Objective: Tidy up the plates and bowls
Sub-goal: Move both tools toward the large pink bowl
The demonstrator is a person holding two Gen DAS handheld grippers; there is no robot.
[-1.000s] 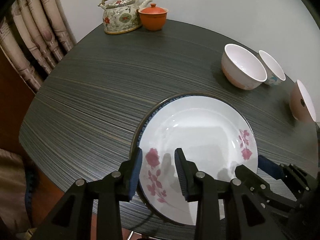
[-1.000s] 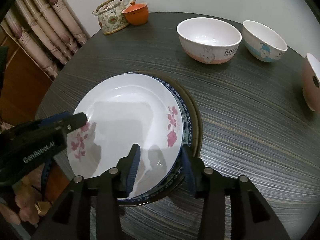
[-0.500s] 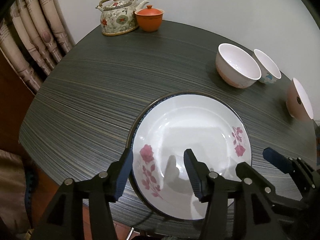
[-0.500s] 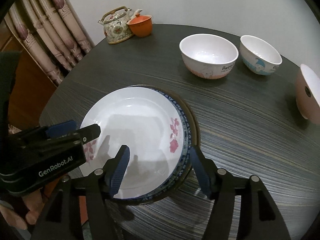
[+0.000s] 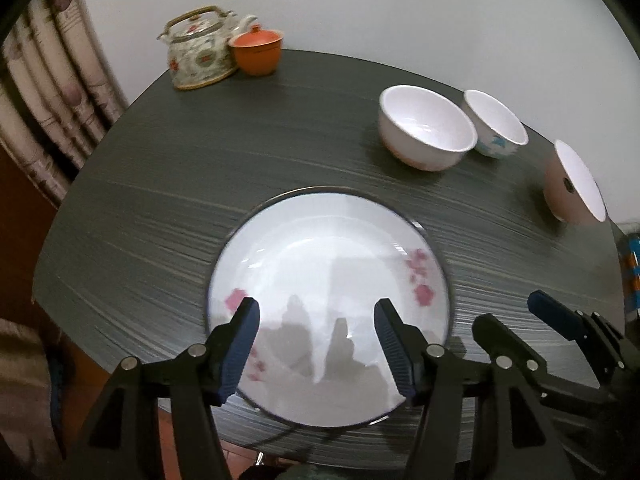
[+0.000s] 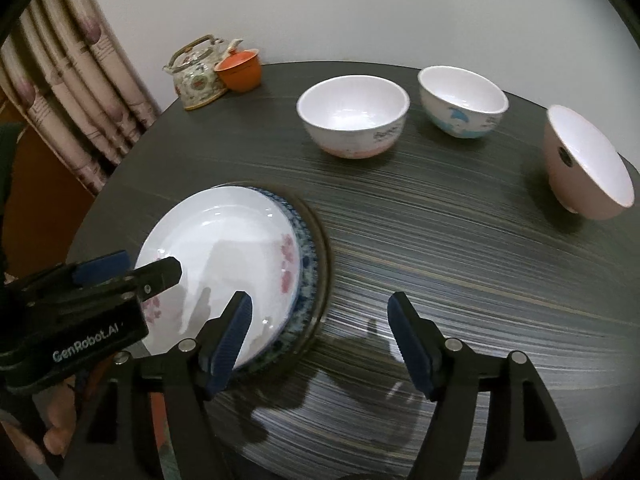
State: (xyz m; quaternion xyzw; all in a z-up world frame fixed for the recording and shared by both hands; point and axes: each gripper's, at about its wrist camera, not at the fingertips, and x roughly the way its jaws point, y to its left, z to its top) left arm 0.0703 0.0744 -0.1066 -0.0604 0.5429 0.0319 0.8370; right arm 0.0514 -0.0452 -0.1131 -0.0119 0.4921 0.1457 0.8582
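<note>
Table [image 5: 168, 184]: dark, streaked grey top with a rounded edge; it carries every item below.

Plate stack [image 6: 224, 256]: near the table's front edge. White plate [image 5: 320, 264] with pink flower prints lies on top; under it shows the rim of a blue-patterned plate [image 6: 306, 264], and under that a dark-rimmed plate [image 6: 324, 256]. The top plate sits slightly off-centre, leaving the lower rims exposed on the side toward the bowls.

Left gripper [image 5: 316, 332]: jaws spread wide, holding nothing. It hangs over the near part of the white plate, both fingertips above the plate's face, not visibly touching it. In the right wrist view it appears at the plate's left side [image 6: 132, 270].

Right gripper [image 6: 320, 328]: jaws spread wide, holding nothing. Its left finger lies over the near edge of the plate stack; its right finger is over bare table beside the stack. In the left wrist view it shows to the right of the plate [image 5: 516, 320].

Large white bowl [image 6: 354, 118]: upright, pink band at base, well beyond the plates.

Pink bowl [image 6: 586, 164]: at the table's right edge, apart from the others; it looks tilted, though the fisheye may cause this.

Blue-printed bowl [image 6: 464, 102]: upright, just beside the large bowl.

Teapot [image 5: 198, 54]: floral, far left corner.

Orange lidded cup [image 5: 256, 52]: touching or just beside the teapot.
</note>
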